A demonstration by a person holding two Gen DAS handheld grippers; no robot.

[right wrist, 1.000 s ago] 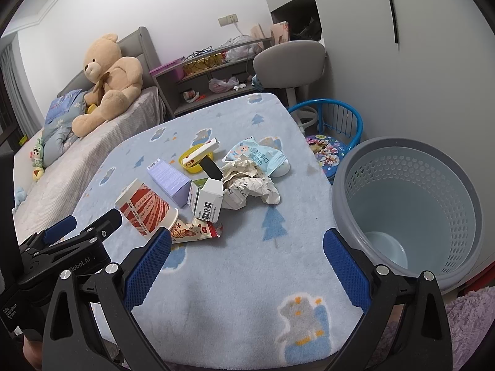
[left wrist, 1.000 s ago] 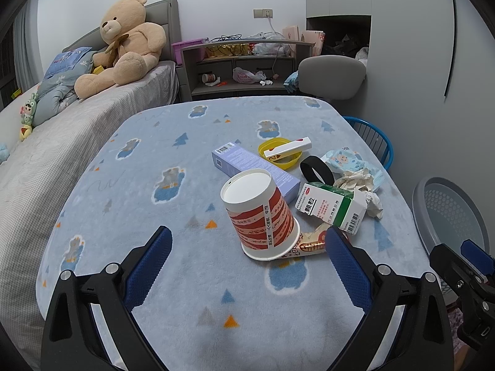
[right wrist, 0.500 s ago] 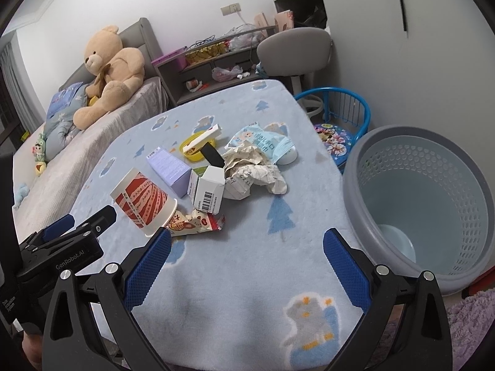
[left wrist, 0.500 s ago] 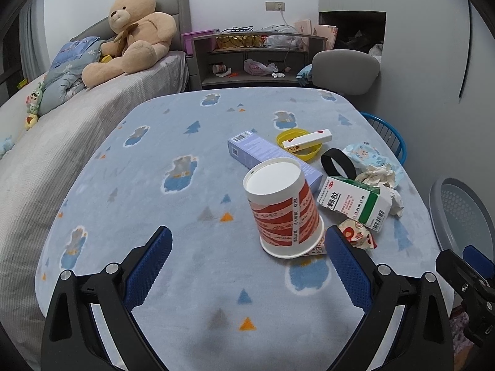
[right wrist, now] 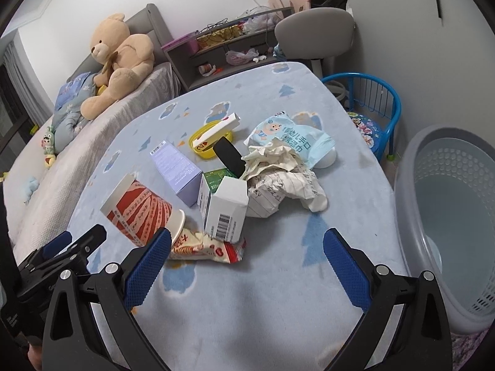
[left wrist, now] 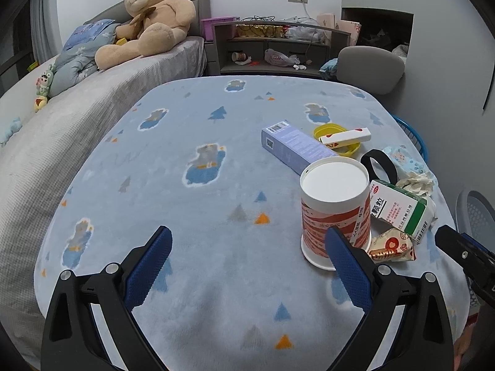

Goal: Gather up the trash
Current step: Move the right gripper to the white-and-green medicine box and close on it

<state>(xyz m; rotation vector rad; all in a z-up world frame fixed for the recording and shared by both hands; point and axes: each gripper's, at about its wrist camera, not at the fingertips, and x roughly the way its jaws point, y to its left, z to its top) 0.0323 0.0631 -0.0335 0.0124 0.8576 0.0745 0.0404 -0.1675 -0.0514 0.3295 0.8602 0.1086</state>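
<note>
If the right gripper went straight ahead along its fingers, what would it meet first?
Probably the white barcoded carton and the crumpled lined paper just behind it. The open right gripper points at the pile's near edge; bare blue blanket lies between. Depth is unclear.

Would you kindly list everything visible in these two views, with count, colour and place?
Upturned red-and-white paper cup: one, near table edge.
Green-and-white medicine carton: one, right of cup.
Red-and-cream snack wrapper: one, under cup and carton.
Lilac cardboard box: one, behind cup.
Yellow plastic lid: one, white slim box across it.
Crumpled lined paper: one wad, white, mid-table.
Pale-blue wipes pack: one, behind paper.
Grey perforated basket: one, floor, right.
Tan teddy bear: one, on bed.
Blue child's chair: one, beside table.
Left gripper: blue fingers, open.
Right gripper: blue fingers, open.
</note>
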